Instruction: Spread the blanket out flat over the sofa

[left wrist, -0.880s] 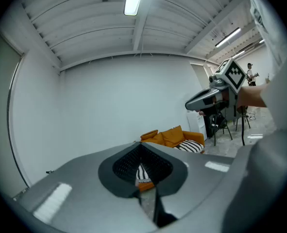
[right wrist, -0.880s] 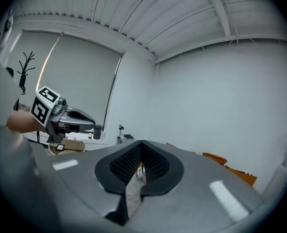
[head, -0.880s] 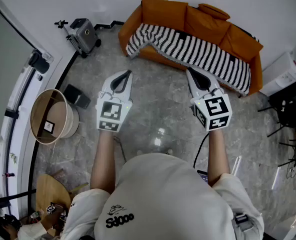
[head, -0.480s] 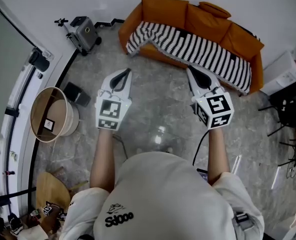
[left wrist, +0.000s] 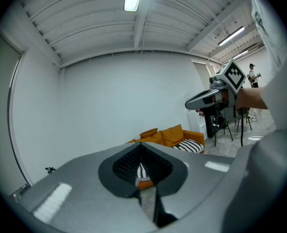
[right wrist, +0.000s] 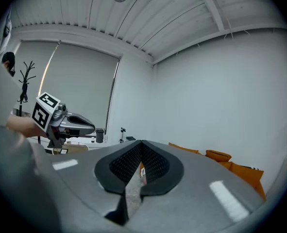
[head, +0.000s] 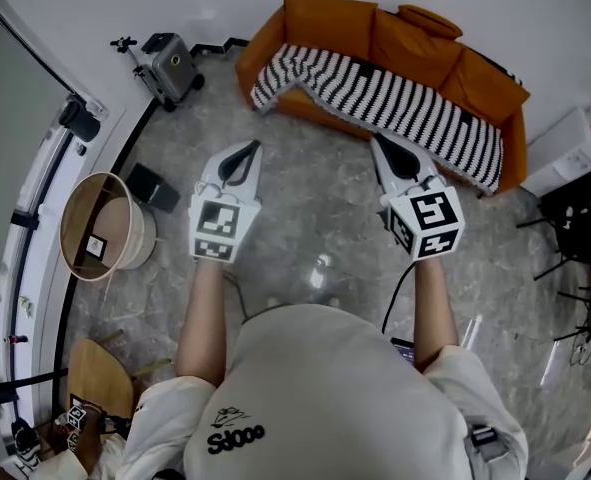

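Both grippers are up in front of the person, side by side and pointing at the sofa [head: 420, 46]. The left gripper [head: 247, 151] has its jaws pressed together with nothing between them. The right gripper [head: 383, 146] is the same, pads closed up tight and empty.

Ahead of both tips lies the black-and-white striped blanket [head: 395, 103], along the sofa's seat. Its near edge hangs over the front of the seat, facing the grippers. Ahead and slightly right of the left gripper, the blanket's end droops at the sofa's arm, with one corner dipping lower. Off to the right of the right gripper, the other end falls down the front near the far arm. The orange backrest beyond the blanket shows bare.

There is plenty of room here. Bare grey stone floor [head: 315, 203] runs between the two grippers and on to the sofa's front edge. To the left of the left gripper stands a round tub [head: 83, 268], well apart from it. Further ahead on that side sits a grey wheeled case [head: 170, 68] by the wall. To the right of the right gripper, black stands [head: 575, 230] and a white box [head: 573, 148] crowd that edge of the floor.
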`<state>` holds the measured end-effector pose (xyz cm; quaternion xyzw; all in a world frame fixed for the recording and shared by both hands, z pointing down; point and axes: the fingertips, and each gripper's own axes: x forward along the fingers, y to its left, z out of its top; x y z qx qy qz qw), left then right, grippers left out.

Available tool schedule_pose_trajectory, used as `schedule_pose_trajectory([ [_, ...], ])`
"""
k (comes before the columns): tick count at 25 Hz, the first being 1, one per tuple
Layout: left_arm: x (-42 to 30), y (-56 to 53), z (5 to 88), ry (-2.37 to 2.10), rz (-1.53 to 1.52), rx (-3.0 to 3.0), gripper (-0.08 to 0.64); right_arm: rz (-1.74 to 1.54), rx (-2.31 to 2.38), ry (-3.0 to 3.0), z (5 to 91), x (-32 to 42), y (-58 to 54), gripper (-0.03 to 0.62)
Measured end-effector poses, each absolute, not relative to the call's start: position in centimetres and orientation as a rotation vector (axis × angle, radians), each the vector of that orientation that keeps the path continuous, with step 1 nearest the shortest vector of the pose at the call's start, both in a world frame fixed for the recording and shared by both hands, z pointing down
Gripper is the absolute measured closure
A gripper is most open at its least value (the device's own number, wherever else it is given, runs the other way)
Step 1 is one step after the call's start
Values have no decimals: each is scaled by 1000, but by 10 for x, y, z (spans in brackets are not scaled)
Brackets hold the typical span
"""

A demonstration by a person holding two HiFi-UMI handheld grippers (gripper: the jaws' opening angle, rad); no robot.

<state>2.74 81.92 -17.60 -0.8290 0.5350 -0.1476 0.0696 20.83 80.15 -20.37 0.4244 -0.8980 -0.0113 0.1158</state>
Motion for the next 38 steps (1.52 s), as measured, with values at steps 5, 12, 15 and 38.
schedule_pose_trajectory([
  [5,48,821,-168,1655,-430,-2488,549,-34,1204,-2644,-198,228,800,589],
  [12,78,822,-152,1724,-432,-2485,549,-20,1189,-2635,-187,268,794,589],
  [15,87,818,-153,1718,-432,-2489,549,-10,1207,-2630,-187,281,790,589],
  [38,67,673,-139,1658,-454,-2518,549,37,1269,-2621,-170,258,659,589],
])
